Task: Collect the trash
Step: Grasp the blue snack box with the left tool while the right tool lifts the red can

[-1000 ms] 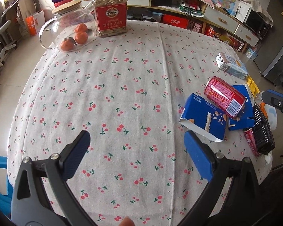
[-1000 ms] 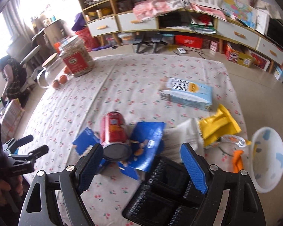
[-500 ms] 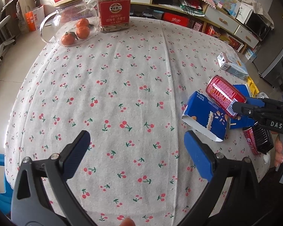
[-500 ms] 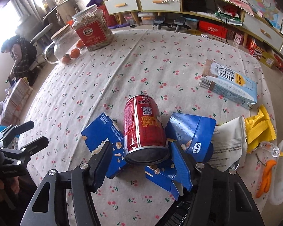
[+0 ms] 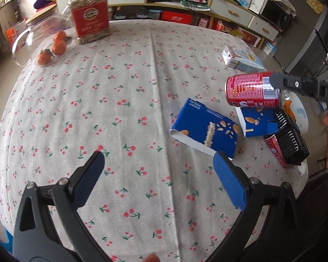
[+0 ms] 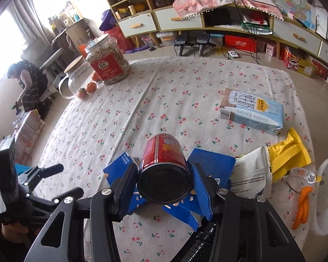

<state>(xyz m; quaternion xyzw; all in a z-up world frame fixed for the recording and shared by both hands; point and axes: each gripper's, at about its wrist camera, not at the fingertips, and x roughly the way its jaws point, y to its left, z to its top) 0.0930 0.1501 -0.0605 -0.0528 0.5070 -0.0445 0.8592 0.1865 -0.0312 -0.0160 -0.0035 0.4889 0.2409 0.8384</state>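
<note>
Left wrist view: the left gripper (image 5: 157,172) is wide open and empty over bare tablecloth (image 5: 124,100), with free room around. Right wrist view: the right gripper (image 6: 165,182), jaws just closed in, clamps the red can (image 6: 161,152) above the blue boxes (image 6: 210,159) near the table's edge.

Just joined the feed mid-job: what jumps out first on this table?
The red can, clamped on its side between the right gripper's blue pads, over torn blue cartons. A milk carton and a yellow wrapper lie to its right. At the far corner stands a seed jar; the left gripper hovers open.
</note>
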